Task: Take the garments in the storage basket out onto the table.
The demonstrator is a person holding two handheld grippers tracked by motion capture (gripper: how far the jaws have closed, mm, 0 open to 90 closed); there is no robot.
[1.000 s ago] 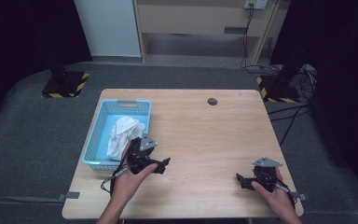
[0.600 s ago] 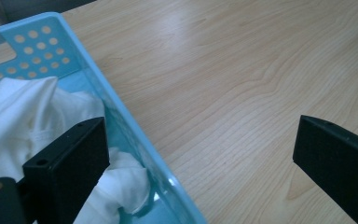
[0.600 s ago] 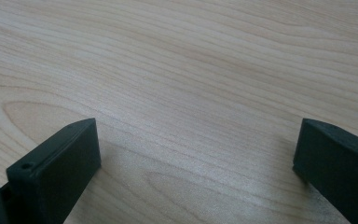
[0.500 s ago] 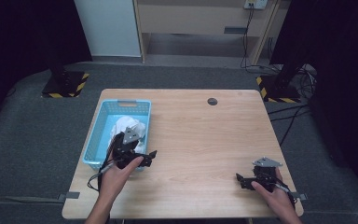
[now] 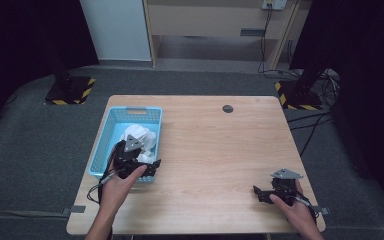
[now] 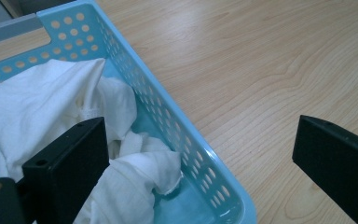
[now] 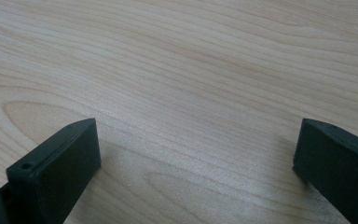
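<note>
The white cloth (image 5: 139, 138) is lying crumpled in the blue basket (image 5: 105, 145) on the left part of the bench (image 5: 220, 150), bunched toward the basket's right wall. I am holding the left gripper (image 5: 145, 162) over the basket's near right corner with its fingers spread wide and pinching nothing. In the left gripper view one finger (image 6: 70, 154) is hanging above the cloth (image 6: 46, 116), while the other (image 6: 335, 163) is sitting out over the bare wood, so the basket's perforated wall (image 6: 182, 140) is running between them. I am judging this to be the reach for the cloth, with the grasp not yet made.

For the next move I am thinking the left gripper needs to shift further over the basket so both fingers clear the wall, then dip into a thick fold and close there; closing as it stands would catch the plastic rim instead.

Further right, the middle of the bench is bare wood. At the near right corner I am resting the right gripper (image 5: 264, 194) low on the bench, fingers (image 7: 60, 158) spread apart and empty.
</note>
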